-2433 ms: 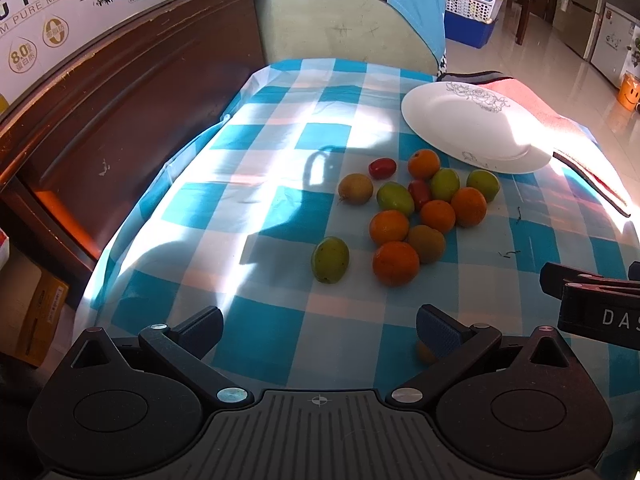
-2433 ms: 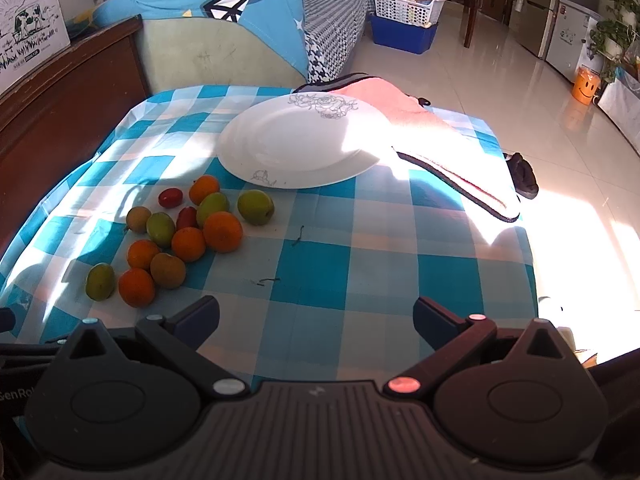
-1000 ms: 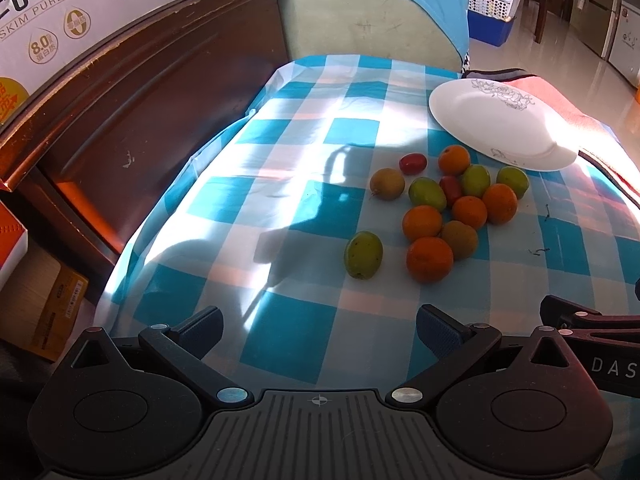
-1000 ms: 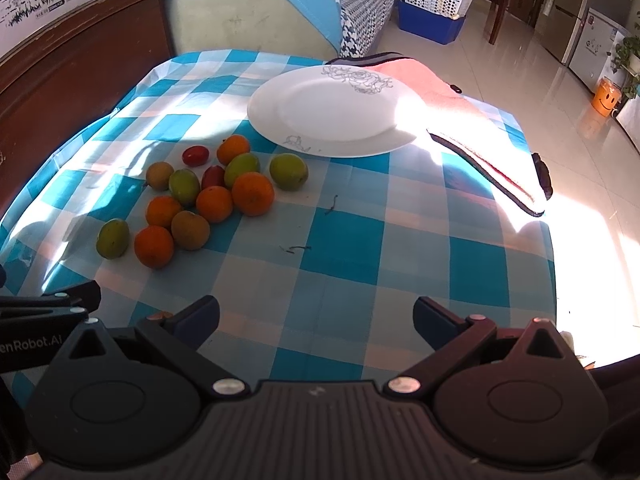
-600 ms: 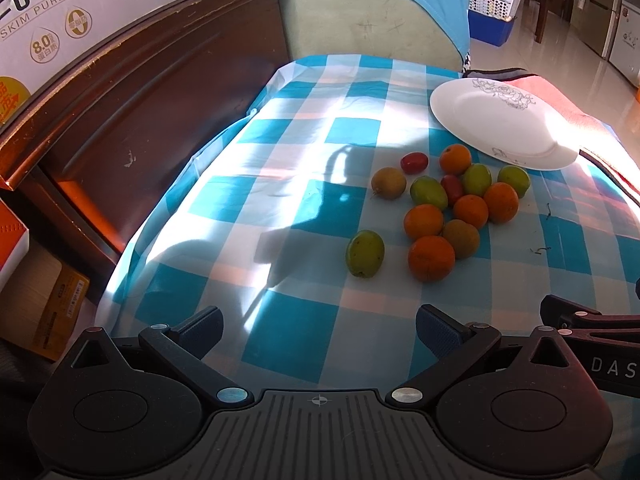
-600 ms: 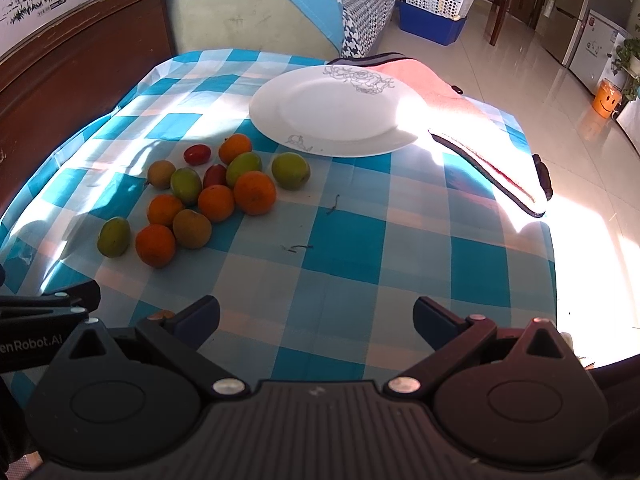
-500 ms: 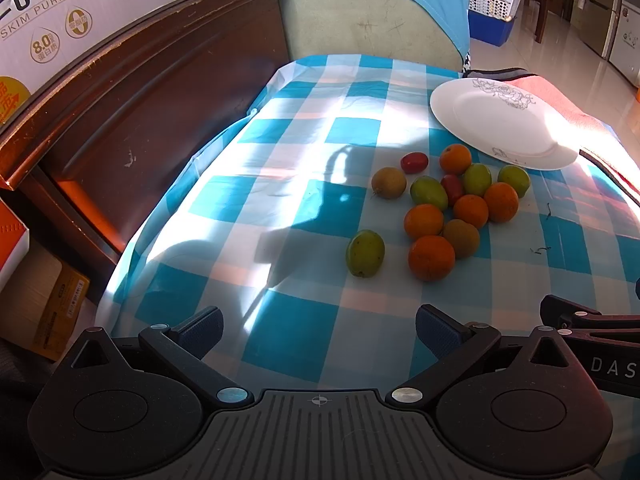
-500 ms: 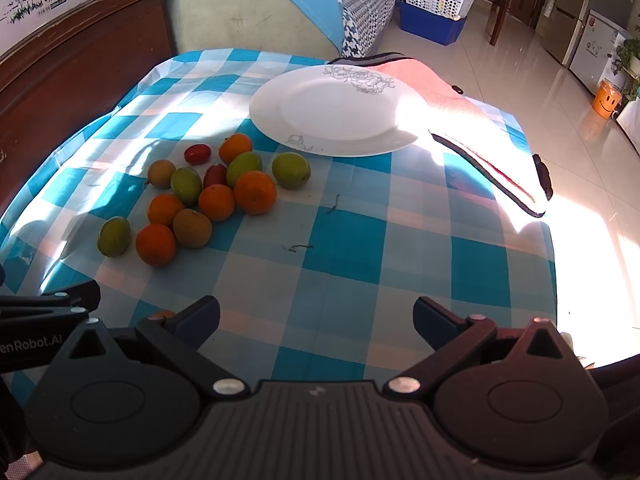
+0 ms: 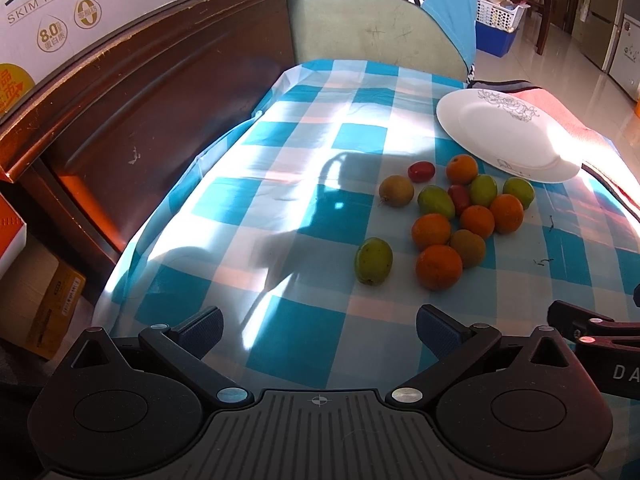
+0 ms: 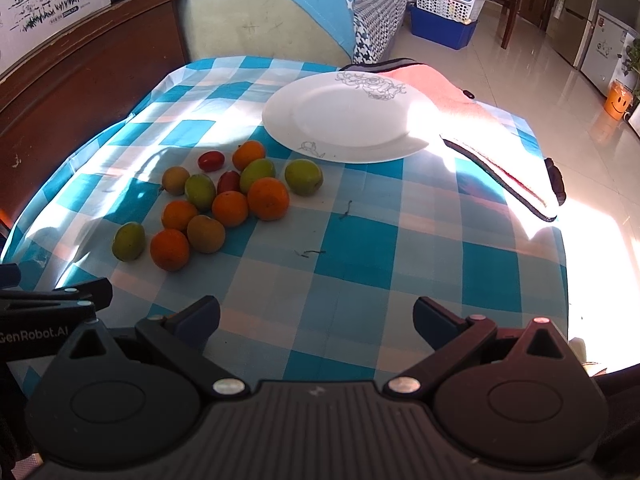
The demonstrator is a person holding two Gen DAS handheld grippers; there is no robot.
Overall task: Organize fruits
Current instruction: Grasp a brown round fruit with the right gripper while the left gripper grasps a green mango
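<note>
While both my grippers hang low over the near edge of the checked cloth (image 10: 360, 216), neither holds anything. My left gripper (image 9: 318, 330) has its fingers spread wide, only cloth showing between the pads. My right gripper (image 10: 316, 316) is spread just as wide, also over bare cloth.

From the right wrist view the fruit pile (image 10: 224, 200) lies at about 11 o'clock from my right gripper, well apart from it. From the left wrist view the same pile sits at about 1 o'clock. The fruits are small and round: orange ones, green ones, two brownish ones and two red ones, most of them touching a neighbour. One green fruit (image 9: 373, 261) lies a little off the pile at its 8 o'clock side, just beside the nearest orange (image 9: 439, 267). A red fruit (image 9: 421, 171) sits at the pile's far edge, near another orange (image 9: 462, 168).

Past the pile, at its 1 o'clock, rests the white plate (image 10: 344, 120) with a drawn flower on its far rim; nothing lies on it. A pink towel (image 10: 460, 108) with dark trim lies under the plate's far right side and runs off toward 3 o'clock. Two dark stem scraps (image 10: 310, 253) lie on the cloth between my right gripper and the pile.
</note>
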